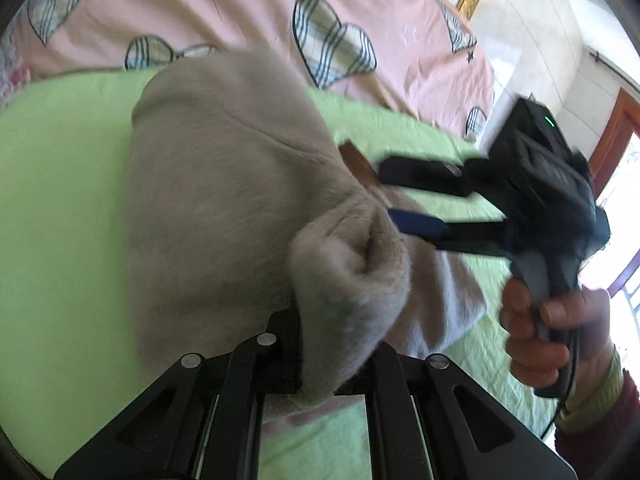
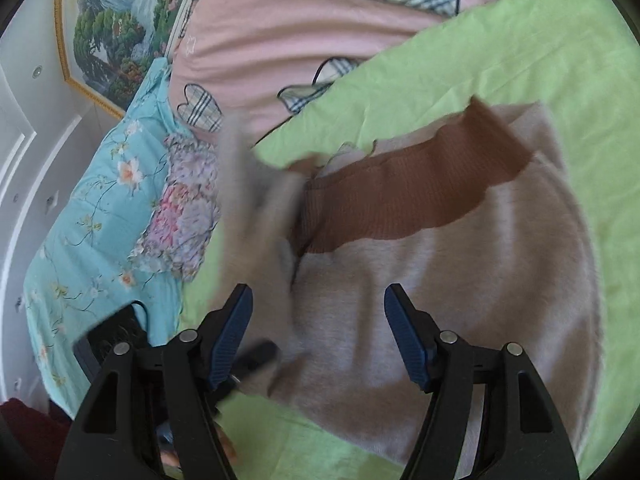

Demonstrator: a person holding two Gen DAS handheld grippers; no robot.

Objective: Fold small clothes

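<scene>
On green sheet [image 2: 500,64]: beige garment [image 2: 460,280] | left tongs [image 1: 320,360] pinching its edge | right tongs [image 2: 318,320] agape above, empty

The left wrist camera sits just behind the left hand-held gripper [image 1: 320,360], looking forward and down along its fingers, so close that the beige fleece garment [image 1: 224,200] fills the middle of its view. Ahead and to the right of that gripper it catches the right hand-held gripper [image 1: 404,200] from the side, with the hand [image 1: 548,332] on its grip.

The right wrist camera rides behind the right hand-held gripper [image 2: 318,336], tilted down over the same garment [image 2: 460,280], also near.

Both views share the garment, the green sheet [image 1: 60,200] [image 2: 500,60] beneath it and the pink heart-print quilt [image 1: 224,12] [image 2: 280,32] beyond the fingers.
</scene>
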